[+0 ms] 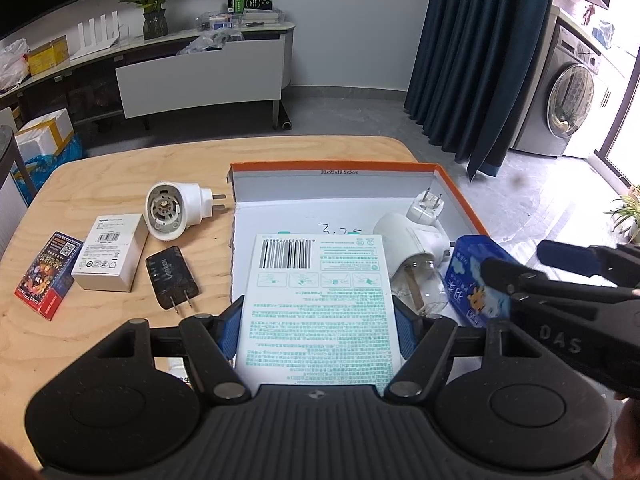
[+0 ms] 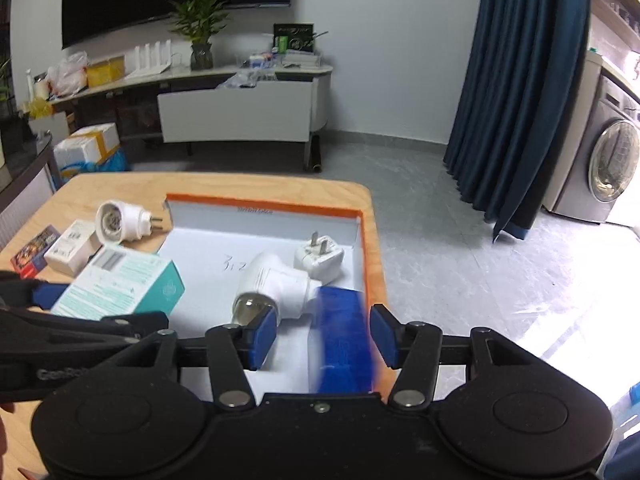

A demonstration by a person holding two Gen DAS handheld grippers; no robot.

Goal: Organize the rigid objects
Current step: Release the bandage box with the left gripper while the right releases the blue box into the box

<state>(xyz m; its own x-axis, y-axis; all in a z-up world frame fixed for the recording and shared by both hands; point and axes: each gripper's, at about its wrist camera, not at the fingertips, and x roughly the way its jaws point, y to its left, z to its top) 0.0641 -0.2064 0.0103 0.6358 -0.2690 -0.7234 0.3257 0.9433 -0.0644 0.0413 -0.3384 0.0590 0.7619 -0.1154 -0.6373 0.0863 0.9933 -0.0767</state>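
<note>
My left gripper (image 1: 318, 330) is shut on a white and teal printed box (image 1: 320, 304) and holds it over the orange-rimmed white tray (image 1: 340, 168); the box also shows in the right wrist view (image 2: 120, 286). My right gripper (image 2: 324, 338) is open over the tray's right side, with a blurred blue box (image 2: 346, 340) loose between its pads; that blue box shows in the left wrist view (image 1: 476, 280). In the tray lie a white plug-in vaporizer with a glass bottle (image 2: 272, 284) and a white charger (image 2: 320, 260).
On the wooden table (image 1: 120, 168) left of the tray lie a round white plug-in device (image 1: 172, 210), a white box (image 1: 112, 252), a black charger (image 1: 172, 276) and a colourful card box (image 1: 48, 274). The table's right edge runs close beside the tray.
</note>
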